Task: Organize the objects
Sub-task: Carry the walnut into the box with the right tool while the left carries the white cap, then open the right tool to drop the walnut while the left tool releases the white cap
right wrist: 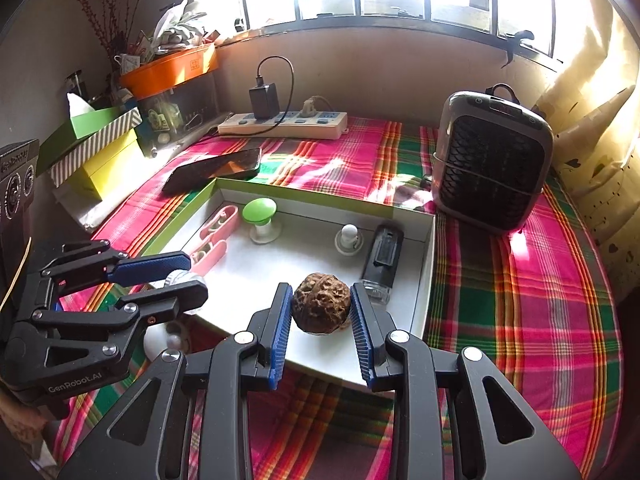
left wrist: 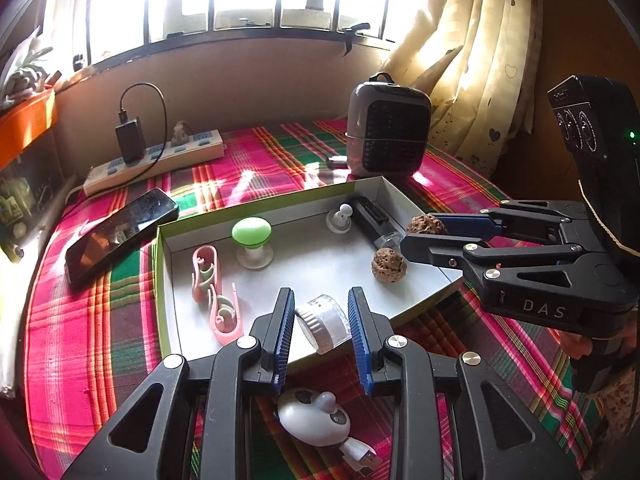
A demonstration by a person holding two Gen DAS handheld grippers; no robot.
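A shallow white box with green sides (left wrist: 280, 196) (right wrist: 328, 200) lies on the plaid cloth. In it are two pink clips (left wrist: 206, 268) (right wrist: 218, 222), a green-capped knob (left wrist: 252, 234) (right wrist: 259, 212), a small white knob (left wrist: 340, 218) (right wrist: 349, 236), a black lighter-like item (left wrist: 372, 220) (right wrist: 384, 256) and a brown walnut (left wrist: 389, 265). My left gripper (left wrist: 322, 326) (right wrist: 180, 276) is shut on a clear round jar (left wrist: 324, 322) over the box's near edge. My right gripper (right wrist: 322, 310) (left wrist: 416, 232) is shut on a second walnut (right wrist: 321, 303) (left wrist: 426, 225) over the box.
A white mouse-like gadget (left wrist: 314, 416) lies on the cloth under my left gripper. A black phone (left wrist: 120, 232) (right wrist: 216, 170) lies left of the box. A grey heater (left wrist: 386, 132) (right wrist: 492, 160) and a power strip (left wrist: 160, 160) (right wrist: 284, 124) stand behind. Boxes (right wrist: 96, 148) stack far left.
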